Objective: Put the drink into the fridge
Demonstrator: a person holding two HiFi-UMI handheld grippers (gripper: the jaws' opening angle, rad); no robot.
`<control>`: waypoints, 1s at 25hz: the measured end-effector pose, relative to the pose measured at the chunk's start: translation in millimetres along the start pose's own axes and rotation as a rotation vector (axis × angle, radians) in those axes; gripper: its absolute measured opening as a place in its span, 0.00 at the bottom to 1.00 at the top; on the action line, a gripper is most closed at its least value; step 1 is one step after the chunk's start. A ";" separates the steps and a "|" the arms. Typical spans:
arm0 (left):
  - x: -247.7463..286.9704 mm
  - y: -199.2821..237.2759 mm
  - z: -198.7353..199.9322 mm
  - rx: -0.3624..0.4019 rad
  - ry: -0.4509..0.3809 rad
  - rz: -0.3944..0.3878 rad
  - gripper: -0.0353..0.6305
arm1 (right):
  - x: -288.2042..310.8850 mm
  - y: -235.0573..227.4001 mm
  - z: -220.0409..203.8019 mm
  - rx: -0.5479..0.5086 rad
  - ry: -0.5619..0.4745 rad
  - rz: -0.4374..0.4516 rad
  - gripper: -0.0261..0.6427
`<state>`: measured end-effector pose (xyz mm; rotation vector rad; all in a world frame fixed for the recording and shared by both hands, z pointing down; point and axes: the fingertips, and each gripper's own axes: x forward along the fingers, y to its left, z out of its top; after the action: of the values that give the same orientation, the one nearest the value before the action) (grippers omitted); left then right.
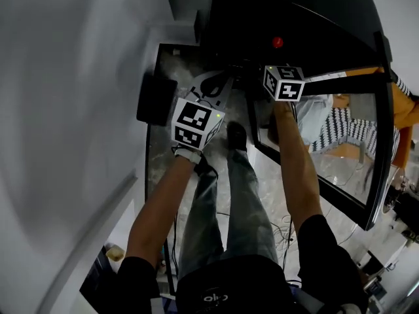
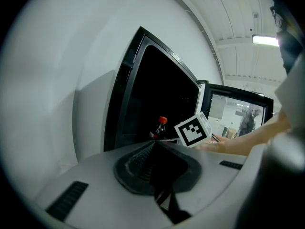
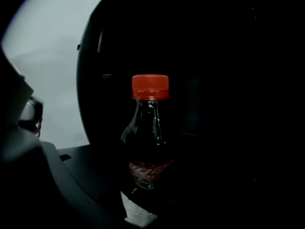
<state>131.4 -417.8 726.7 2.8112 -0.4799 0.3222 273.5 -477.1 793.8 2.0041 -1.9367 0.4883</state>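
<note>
Bottle (image 3: 149, 142) stands gripped in right claw (image 3: 147, 192), inside dark fridge (image 2: 125, 92).

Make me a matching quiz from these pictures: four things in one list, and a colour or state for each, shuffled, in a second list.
Things:
1. bottle cap
2. fridge door
3. left gripper
4. right gripper

States:
A. jaws together, nothing between them
B. red
C. closed on the bottle
D. swung open

Pairs: 1-B, 2-D, 3-A, 4-C
</note>
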 end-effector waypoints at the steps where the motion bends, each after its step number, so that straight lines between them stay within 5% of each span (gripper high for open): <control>1: 0.7 0.6 2.9 0.001 0.002 0.003 0.06 | 5.4 -2.3 1.8 0.000 0.001 -0.004 0.50; 25: -13.3 29.1 14.2 -0.041 0.006 0.096 0.06 | 36.3 -14.0 -5.9 0.032 0.036 -0.063 0.52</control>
<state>111.3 -444.6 716.5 2.7528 -0.6148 0.3359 288.3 -506.3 815.5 2.0548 -1.8498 0.5396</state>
